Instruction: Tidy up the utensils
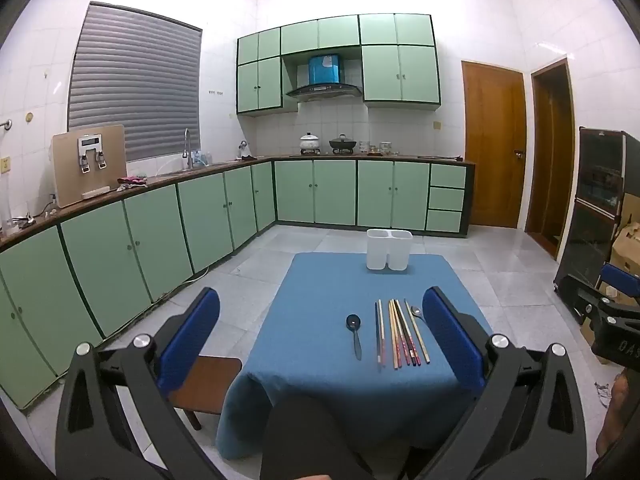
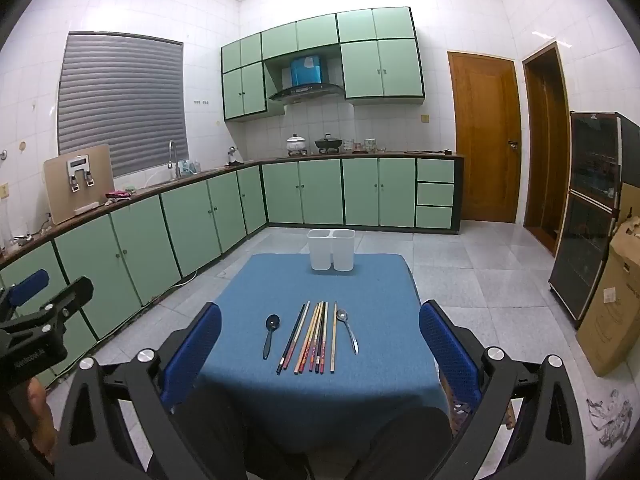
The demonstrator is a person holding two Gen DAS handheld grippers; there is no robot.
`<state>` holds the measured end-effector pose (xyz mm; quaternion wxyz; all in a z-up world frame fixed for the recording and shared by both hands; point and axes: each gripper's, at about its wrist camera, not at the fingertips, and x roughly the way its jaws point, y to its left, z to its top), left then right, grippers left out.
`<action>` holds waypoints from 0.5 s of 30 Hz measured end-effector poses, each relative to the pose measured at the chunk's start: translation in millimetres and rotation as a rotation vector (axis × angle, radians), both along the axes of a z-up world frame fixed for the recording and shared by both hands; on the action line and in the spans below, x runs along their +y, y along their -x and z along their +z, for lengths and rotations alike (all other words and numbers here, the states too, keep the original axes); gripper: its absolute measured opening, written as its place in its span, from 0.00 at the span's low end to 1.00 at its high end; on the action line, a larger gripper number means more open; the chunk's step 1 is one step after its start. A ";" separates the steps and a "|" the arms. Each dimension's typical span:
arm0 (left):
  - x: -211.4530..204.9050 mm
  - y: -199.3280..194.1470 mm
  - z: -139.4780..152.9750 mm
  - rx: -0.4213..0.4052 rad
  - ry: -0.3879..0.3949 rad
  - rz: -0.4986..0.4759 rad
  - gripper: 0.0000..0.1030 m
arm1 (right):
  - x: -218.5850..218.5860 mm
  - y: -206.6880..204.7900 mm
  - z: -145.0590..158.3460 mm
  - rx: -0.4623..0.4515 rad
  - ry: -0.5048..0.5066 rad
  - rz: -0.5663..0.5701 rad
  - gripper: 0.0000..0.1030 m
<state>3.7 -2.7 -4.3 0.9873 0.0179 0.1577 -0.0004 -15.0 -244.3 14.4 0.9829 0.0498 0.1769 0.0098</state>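
A row of utensils lies on the blue-clothed table [image 2: 360, 384]: a black spoon [image 2: 270, 334] on the left, several chopsticks [image 2: 314, 337] in the middle, a metal spoon [image 2: 348, 330] on the right. A white two-compartment holder [image 2: 331, 249] stands empty at the table's far edge. In the left wrist view the black spoon [image 1: 355, 335], chopsticks [image 1: 400, 333], metal spoon [image 1: 417, 313] and holder [image 1: 389, 249] show too. My left gripper [image 1: 320, 340] and right gripper [image 2: 320, 344] are both open and empty, held above the table's near edge.
A wooden stool [image 1: 200, 384] stands left of the table. Green kitchen cabinets [image 2: 168, 224] run along the left and back walls. A dark glass cabinet [image 2: 588, 216] and cardboard boxes [image 2: 612, 300] stand on the right. Tiled floor surrounds the table.
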 end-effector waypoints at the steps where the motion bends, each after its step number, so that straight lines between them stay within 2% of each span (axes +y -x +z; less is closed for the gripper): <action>1: 1.1 3.7 3.3 -0.002 0.003 0.000 0.95 | -0.9 -0.6 0.2 0.001 -0.001 0.001 0.94; 15: 7.4 3.5 3.8 -0.002 0.010 0.003 0.95 | -0.2 -2.9 -5.0 0.001 0.002 0.007 0.94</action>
